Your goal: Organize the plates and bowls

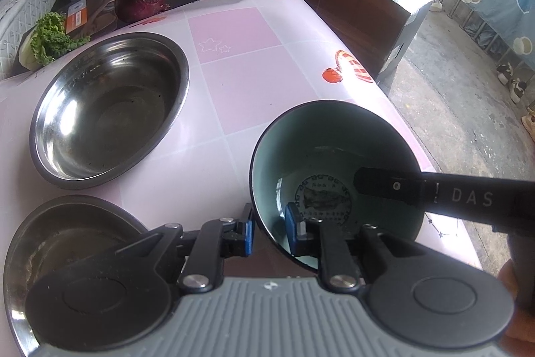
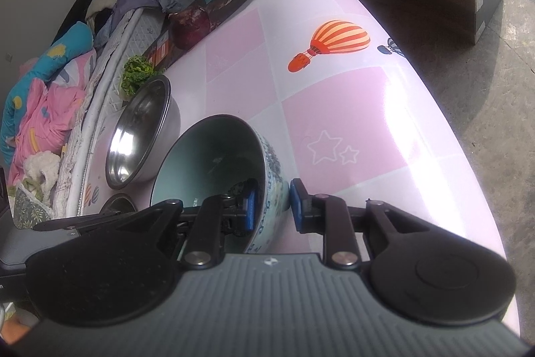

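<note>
We see the ceramic bowl (image 1: pixel 334 169) straddled at its rim by both tools: the left gripper (image 1: pixel 270 231) and right gripper (image 2: pixel 271 206) each stand narrowly parted, one pad inside, one outside; whether the pads press, we cannot tell. A steel bowl (image 1: pixel 110 109) lies beyond-left.

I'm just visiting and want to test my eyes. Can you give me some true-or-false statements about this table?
1. The left claw and the right claw both pinch the wall of the teal-lined bowl. True.
2. The big steel bowl holds the lettuce. False: it is empty, and the lettuce lies beyond it.
3. The tablecloth shows a striped balloon. True.
4. The teal-lined bowl sits inside the big steel bowl. False: they are side by side, apart.
</note>
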A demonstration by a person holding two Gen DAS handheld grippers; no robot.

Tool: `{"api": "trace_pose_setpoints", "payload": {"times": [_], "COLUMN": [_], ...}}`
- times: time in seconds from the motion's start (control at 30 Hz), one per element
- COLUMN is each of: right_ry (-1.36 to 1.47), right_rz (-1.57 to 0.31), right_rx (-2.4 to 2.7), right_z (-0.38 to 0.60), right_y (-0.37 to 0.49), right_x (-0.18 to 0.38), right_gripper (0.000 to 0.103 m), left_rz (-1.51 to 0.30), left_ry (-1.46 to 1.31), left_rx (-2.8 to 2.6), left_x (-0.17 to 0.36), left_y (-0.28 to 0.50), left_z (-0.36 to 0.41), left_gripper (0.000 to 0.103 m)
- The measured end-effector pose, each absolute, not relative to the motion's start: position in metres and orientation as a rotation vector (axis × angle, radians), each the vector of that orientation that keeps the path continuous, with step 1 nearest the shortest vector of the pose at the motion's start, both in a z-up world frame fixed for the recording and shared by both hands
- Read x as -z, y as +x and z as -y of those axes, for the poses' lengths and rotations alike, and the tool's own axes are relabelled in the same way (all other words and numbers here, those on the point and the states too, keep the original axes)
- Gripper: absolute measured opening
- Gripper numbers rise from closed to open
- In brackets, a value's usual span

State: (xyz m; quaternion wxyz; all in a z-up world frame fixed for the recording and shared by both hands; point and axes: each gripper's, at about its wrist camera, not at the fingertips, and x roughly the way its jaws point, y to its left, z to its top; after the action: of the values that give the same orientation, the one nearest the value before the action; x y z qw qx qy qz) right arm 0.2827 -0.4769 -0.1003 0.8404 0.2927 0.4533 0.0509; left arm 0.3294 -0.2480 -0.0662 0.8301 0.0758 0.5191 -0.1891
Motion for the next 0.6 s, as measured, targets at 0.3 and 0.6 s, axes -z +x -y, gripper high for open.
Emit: {"api": "trace_pose_setpoints", "payload": {"times": [0.3,0.6], "right_ry": [0.607,0.599], "right_rz": [-0.935,-0.920], "right_rx": [-0.107,-0.105], "right_z": [0.480,0.479], "right_y": [0.281,0.279], "right_x": [0.090,0.079], "right_gripper": [0.021,0.021], "left_rz": [-1.088,-1.066], "left_ry": [0.163,0.154], "left_rx": [0.411,0.415], "left_x": [0.061,0.052], "left_y": [0.326,0.322], "left_z": [0.247,0.246], "left_gripper": [0.020,0.020]}}
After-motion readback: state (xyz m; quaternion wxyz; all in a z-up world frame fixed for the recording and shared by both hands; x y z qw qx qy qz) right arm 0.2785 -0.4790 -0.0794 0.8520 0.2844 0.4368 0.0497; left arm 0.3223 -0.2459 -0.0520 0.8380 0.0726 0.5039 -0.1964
